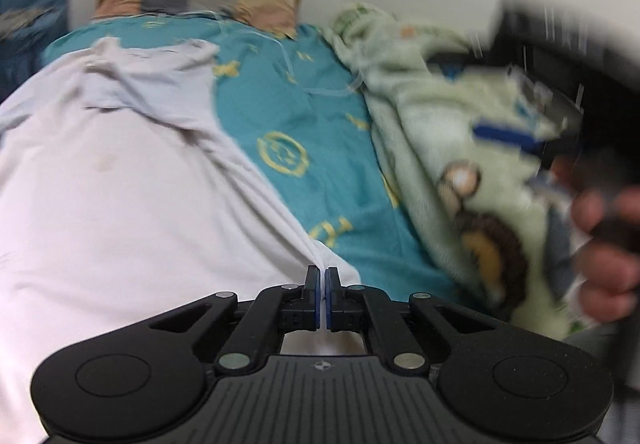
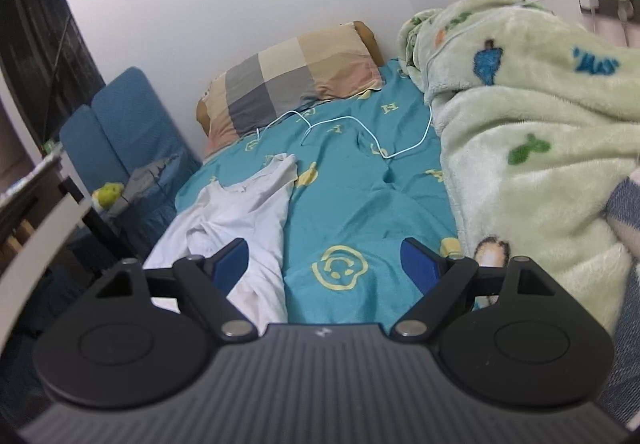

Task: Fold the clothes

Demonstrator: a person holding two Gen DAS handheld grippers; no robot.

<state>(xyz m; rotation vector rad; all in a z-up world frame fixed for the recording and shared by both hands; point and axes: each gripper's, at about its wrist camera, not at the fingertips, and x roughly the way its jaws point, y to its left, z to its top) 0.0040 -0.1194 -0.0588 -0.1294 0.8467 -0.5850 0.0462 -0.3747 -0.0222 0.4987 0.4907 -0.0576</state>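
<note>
A white garment lies spread on the teal bed sheet, its far end rumpled. My left gripper is shut on the near right edge of this garment, the cloth pinched into tight folds between the blue pads. In the right wrist view the same white garment lies at the left of the teal sheet. My right gripper hangs open above the sheet, nothing between its fingers, its left finger over the garment's edge. It also shows blurred in the left wrist view, the right gripper held by a hand.
A checked pillow lies at the bed's head against the white wall. A pale green fleece blanket is heaped along the right side. A white cable runs over the sheet. A blue cushioned seat stands left of the bed.
</note>
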